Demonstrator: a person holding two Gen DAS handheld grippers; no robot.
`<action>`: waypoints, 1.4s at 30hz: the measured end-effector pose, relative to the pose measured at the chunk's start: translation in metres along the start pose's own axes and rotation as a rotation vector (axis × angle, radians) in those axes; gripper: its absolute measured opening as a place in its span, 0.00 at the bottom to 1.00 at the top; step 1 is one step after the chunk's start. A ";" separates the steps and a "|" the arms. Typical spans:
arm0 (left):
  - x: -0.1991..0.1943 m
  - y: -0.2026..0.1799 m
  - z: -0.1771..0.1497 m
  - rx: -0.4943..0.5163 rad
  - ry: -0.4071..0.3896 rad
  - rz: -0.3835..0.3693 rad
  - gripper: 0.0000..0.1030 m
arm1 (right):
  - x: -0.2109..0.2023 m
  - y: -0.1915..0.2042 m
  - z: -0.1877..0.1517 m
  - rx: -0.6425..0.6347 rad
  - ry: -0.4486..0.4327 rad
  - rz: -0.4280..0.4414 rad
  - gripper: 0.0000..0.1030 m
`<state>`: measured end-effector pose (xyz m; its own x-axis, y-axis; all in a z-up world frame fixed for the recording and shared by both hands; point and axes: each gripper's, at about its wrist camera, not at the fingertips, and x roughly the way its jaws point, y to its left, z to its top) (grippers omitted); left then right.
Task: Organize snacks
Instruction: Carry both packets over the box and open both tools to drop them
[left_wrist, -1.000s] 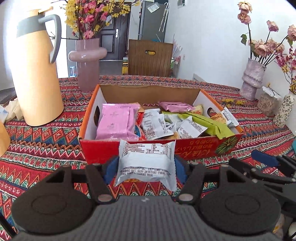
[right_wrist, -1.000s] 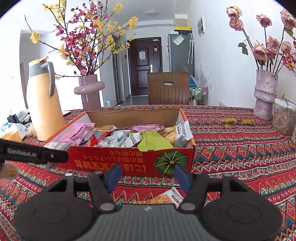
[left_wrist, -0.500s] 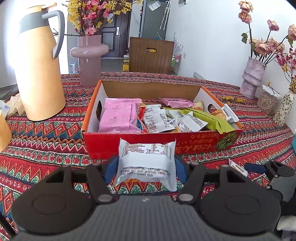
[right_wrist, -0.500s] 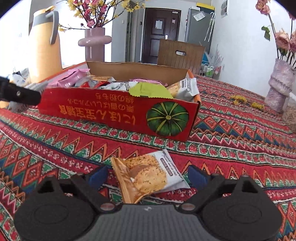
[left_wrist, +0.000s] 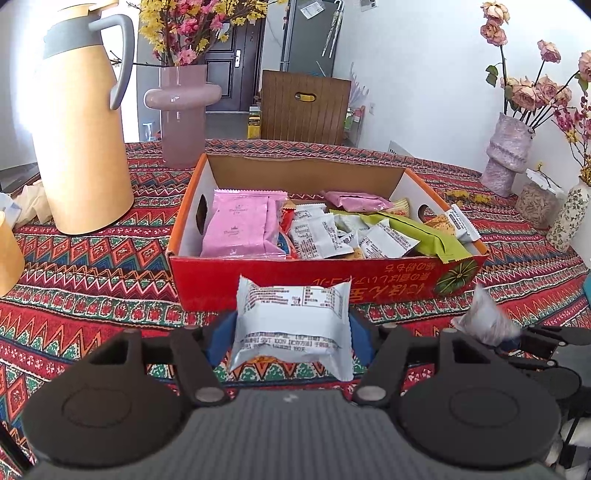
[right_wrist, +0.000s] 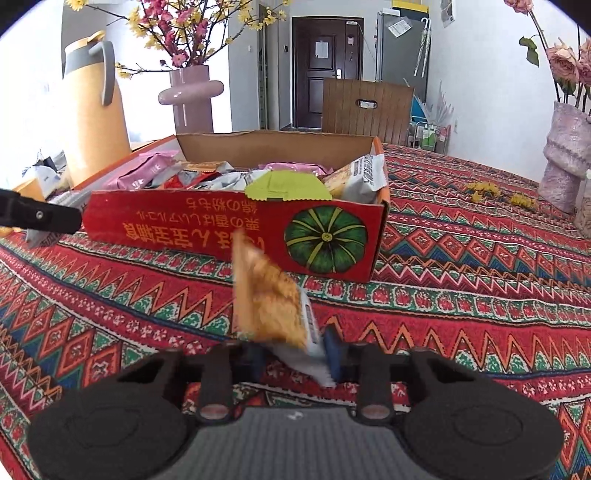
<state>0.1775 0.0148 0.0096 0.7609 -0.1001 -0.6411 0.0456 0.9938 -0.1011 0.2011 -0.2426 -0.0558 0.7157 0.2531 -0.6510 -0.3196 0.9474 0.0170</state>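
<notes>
Two snack packets gripped in front of the red cardboard box (left_wrist: 295, 275)

A white foil snack packet with printed label (left_wrist: 291, 325) is clamped between the blue pads of the left claw (left_wrist: 290, 338), just short of the box's near wall. An orange biscuit packet with a white edge (right_wrist: 271, 299) is pinched upright in the right claw (right_wrist: 295, 356), whose jaws have just been closing onto it, lifted off the patterned red bench cloth (right_wrist: 480, 295). The box, at twelve o'clock from both claws, is filled with pink, white and green packets. A tan thermos jug with grey handle (left_wrist: 81, 122) is seen at ten o'clock of the box, beside a pink vase of flowers (left_wrist: 183, 114)
</notes>
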 end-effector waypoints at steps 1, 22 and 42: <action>0.000 0.000 0.000 0.001 -0.001 -0.001 0.63 | -0.002 0.000 -0.001 0.004 -0.006 0.001 0.15; -0.011 -0.014 0.027 0.039 -0.091 -0.006 0.63 | -0.048 0.020 0.041 -0.036 -0.271 0.000 0.14; 0.067 -0.018 0.085 0.035 -0.123 0.099 0.63 | 0.047 0.020 0.127 -0.056 -0.227 -0.046 0.14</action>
<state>0.2831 -0.0057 0.0332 0.8364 0.0029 -0.5482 -0.0125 0.9998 -0.0139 0.3067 -0.1869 0.0101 0.8496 0.2533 -0.4626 -0.3127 0.9483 -0.0550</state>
